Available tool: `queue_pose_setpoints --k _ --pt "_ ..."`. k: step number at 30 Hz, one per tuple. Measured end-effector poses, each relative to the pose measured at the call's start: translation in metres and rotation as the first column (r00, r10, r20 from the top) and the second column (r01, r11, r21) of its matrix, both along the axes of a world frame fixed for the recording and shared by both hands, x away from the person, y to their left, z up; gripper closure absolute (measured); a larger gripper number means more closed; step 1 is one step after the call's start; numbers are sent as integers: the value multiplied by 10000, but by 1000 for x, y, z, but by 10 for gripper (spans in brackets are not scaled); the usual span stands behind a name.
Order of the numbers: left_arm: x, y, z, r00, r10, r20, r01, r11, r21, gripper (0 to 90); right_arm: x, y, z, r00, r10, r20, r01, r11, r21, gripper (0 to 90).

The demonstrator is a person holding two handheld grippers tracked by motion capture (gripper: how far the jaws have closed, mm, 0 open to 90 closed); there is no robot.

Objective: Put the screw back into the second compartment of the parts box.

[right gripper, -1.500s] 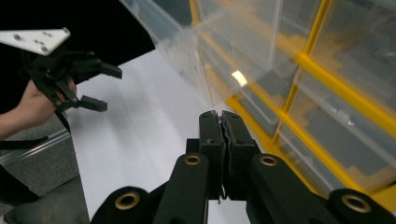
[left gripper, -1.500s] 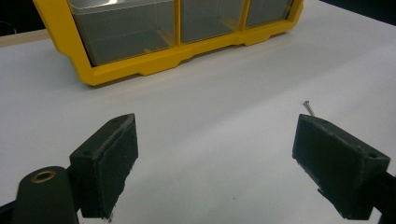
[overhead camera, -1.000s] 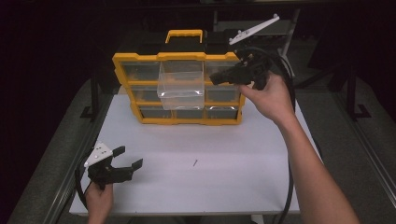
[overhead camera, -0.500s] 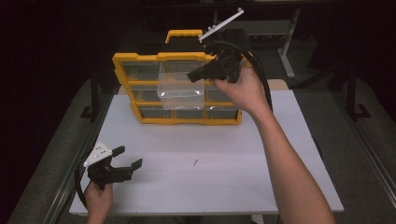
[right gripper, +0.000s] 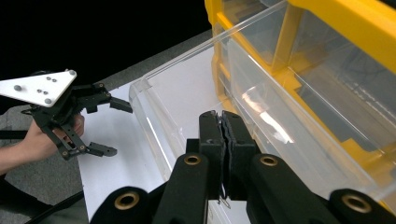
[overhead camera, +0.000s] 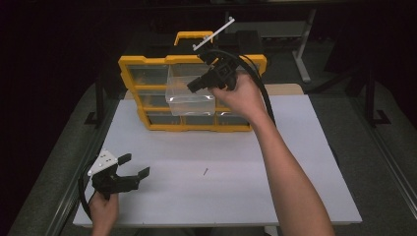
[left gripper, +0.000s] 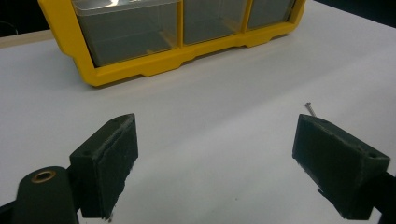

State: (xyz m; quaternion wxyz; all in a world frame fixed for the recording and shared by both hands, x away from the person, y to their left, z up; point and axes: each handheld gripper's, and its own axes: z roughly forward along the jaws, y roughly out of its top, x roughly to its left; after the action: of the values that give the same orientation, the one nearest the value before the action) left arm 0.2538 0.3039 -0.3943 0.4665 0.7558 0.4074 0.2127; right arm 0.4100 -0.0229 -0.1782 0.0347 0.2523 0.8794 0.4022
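The clear drawer [overhead camera: 191, 92] juts out of the middle column of the yellow organizer [overhead camera: 147, 69], in the upper centre of the high view, pulled well forward of the other drawers that sit flush in their slots. The right gripper [overhead camera: 193, 87] hangs at the drawer's right side, near its front rim, held by a hand whose forearm runs up from the lower right of the frame. Its jaws are pressed together; in the right gripper view [right gripper: 223, 122] the two black pads meet with no gap, and something thin and small, too small to make out, hangs between them at their lower edge. In that view the clear drawer [right gripper: 196, 98] lies just beyond the pads, its open top and front wall stretching from centre to upper right, with the yellow organizer [right gripper: 355, 28] behind it at the right edge.

The left gripper [overhead camera: 134, 167] sits at the lower left of the high view, low over the white table [overhead camera: 295, 162], its jaws spread wide with nothing between them. In the left gripper view [left gripper: 215, 154] the two pads stand far apart over bare tabletop, and a small screw [left gripper: 310, 109] lies just above the right-hand pad. The same screw [overhead camera: 206, 171] shows in the high view near the centre of the table, well apart from both grippers
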Motion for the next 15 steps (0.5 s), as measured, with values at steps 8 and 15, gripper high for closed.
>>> queue_pose_setpoints --k 8,15 --pt "0 0 -1 10000 65 36 -64 9998 -181 139 2 2 -1 9997 -190 125 190 9998 -21 834" --pt "0 0 0 10000 3 -21 -3 10000 6 139 -5 -6 6 9996 -218 201 218 9998 11 829"
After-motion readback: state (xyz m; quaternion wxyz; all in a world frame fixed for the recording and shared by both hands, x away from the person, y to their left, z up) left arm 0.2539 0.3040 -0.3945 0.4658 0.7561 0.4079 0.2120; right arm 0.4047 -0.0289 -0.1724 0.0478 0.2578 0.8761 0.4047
